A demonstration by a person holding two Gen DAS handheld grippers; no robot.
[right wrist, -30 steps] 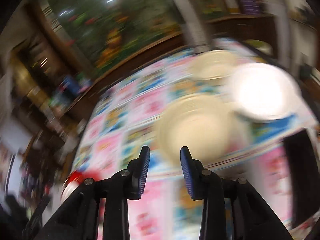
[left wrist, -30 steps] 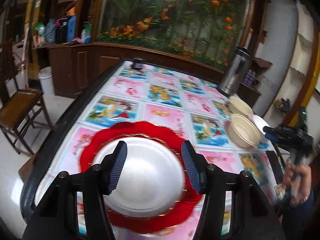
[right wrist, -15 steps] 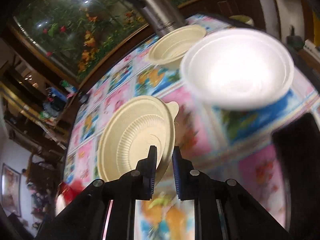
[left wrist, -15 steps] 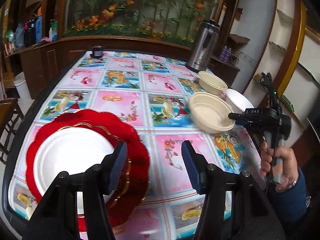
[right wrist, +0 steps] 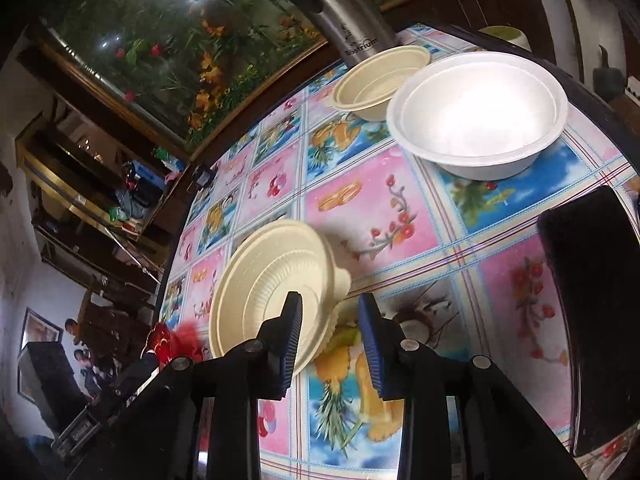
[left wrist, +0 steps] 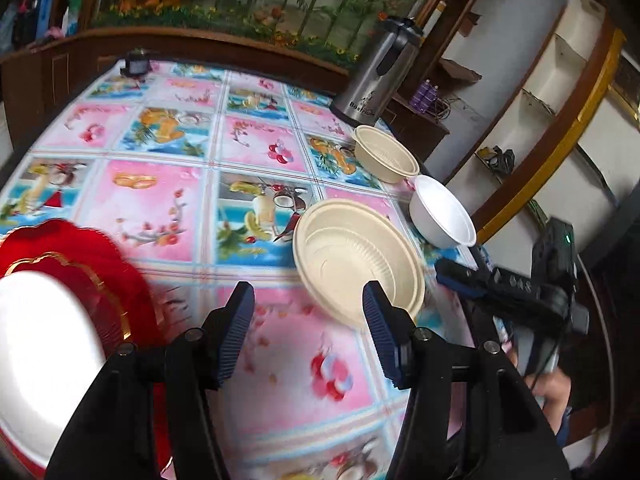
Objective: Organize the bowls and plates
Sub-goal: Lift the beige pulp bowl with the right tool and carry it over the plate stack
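Note:
A wide beige bowl (left wrist: 352, 256) (right wrist: 272, 280) stands tilted on the flowered tablecloth (left wrist: 160, 208). My right gripper (right wrist: 330, 304) (left wrist: 452, 276) is at its near rim. Its jaws are opening, the rim edge lies between them, and the pads stand clear of it. My left gripper (left wrist: 308, 300) is open and holds nothing, hovering over the cloth just short of that bowl. A smaller beige bowl (left wrist: 384, 152) (right wrist: 376, 80) and a white bowl (left wrist: 440, 212) (right wrist: 476, 116) sit further back. At the far left a white plate (left wrist: 40, 340) rests on a red scalloped plate (left wrist: 100, 264).
A steel thermos jug (left wrist: 380, 76) (right wrist: 344, 12) stands at the table's far corner behind the bowls. A flat black object (right wrist: 592, 320) lies at the right edge of the table. A person's hand (left wrist: 552, 392) holds the right gripper. Wooden cabinets and shelves surround the table.
My left gripper swung right, from over the red and white plates toward the wide beige bowl. My right gripper pinched that bowl's rim half a second ago; its jaws have since spread apart.

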